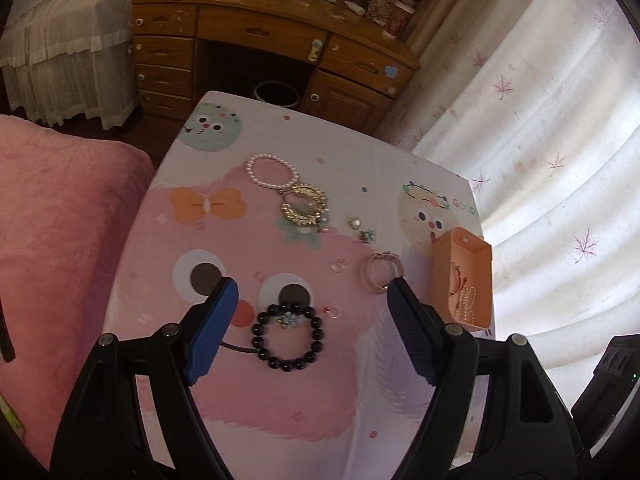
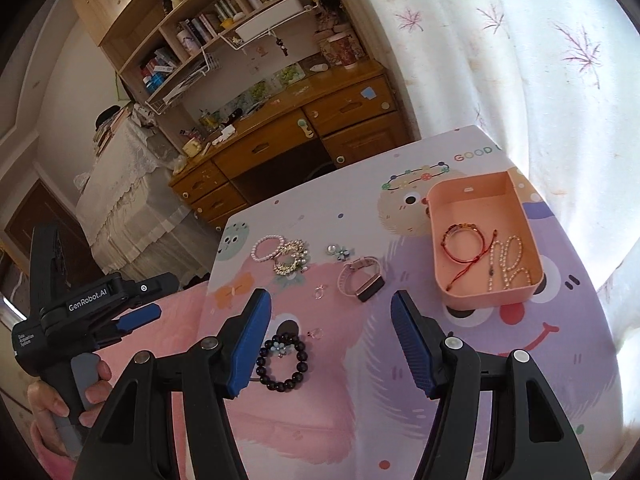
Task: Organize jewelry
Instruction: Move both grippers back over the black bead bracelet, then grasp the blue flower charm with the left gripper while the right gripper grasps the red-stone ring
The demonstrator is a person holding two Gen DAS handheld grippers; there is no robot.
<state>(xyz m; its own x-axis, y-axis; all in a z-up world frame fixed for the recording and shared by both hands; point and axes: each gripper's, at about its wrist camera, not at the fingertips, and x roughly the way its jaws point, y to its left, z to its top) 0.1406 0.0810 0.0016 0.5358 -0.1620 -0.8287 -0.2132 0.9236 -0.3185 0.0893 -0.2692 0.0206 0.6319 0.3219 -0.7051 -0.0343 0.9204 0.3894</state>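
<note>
**Both jaws empty above the scattered jewelry**

The left gripper hangs over the counter with its jaws wide and nothing between them; directly beyond and between the tips lies the dark bead bracelet. The right gripper also stands spread and empty, with the same dark bracelet just past its left jaw. A hand grips the handle of the left gripper.

Further ahead of the jaws sit the pink band, two tiny rings, a small flower piece with a round stud, then the gold cluster touching the pearl bracelet. To the right of the right jaws stands the peach box, holding a red cord bracelet and a pearl strand.

Risks, as I judge them: closing on the smooth beads at an angle could flick the bracelet off the counter's edge; the tiny rings may slip from the broad pads; lifting the gold cluster may drag the pearl bracelet along; bumping the light box could shift it toward the edge.

Count: two pieces in the box; on the counter, two bracelets, one band, one gold cluster, two rings, one flower-and-stud pair.
</note>
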